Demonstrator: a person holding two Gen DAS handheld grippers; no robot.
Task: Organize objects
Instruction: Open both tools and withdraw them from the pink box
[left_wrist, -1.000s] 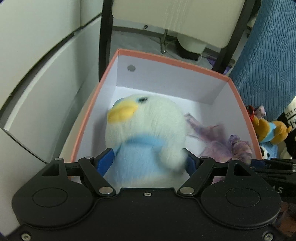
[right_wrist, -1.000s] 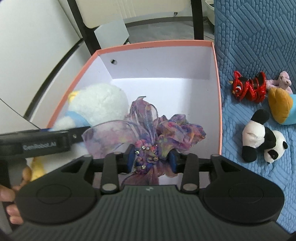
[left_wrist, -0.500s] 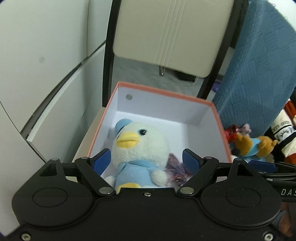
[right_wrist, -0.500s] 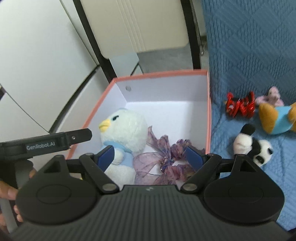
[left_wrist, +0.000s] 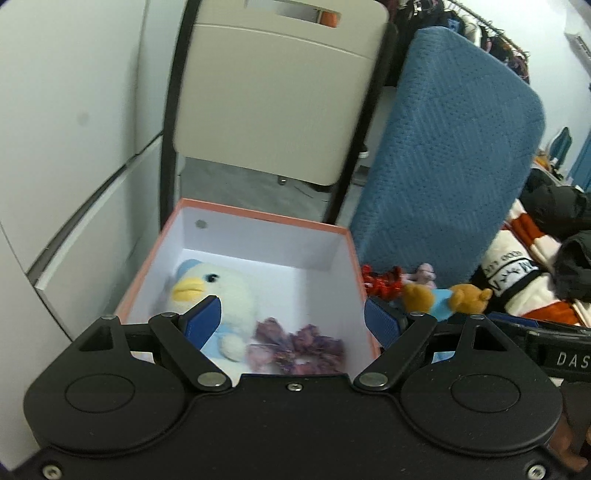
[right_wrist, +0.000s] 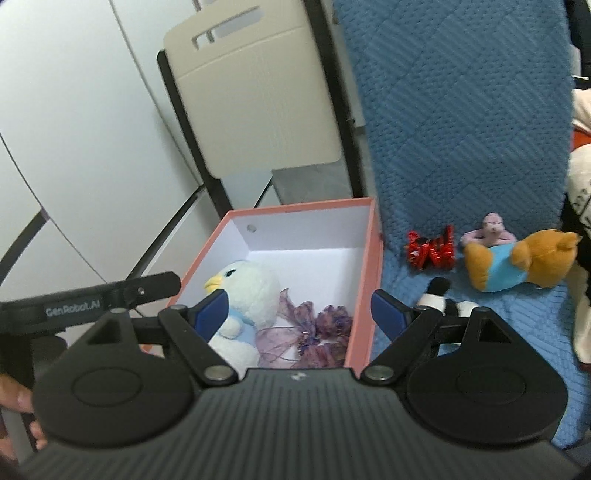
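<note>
A: Left gripper state?

B: Fingers were spread wide, nothing between the pads. Blue pads framed the box from above, not touching anything.

A: Right gripper?

B: Same, wide and empty. Its jaws had just been opening; the purple bow lay in the box below, clear of both pads.

A: Where were the task items?

B: Penguin plush sat upright in the left half of the box, lower centre of the left wrist frame. The bow lay just beside it to the right, touching its blue body in the right wrist view. Box was pink outside, white inside, open top.

A: Outside the box?

B: On the blue quilted cover, right of the box: a red toy, a small pink figure just beside it, an orange bear in a blue shirt lying on its side, and a panda plush partly hidden behind the right finger.

A: Anything else in frame?

B: Cream chair back with a black frame behind the box, upper centre. Left gripper's body showed at the left edge of the right wrist view, a hand on its grip.
</note>
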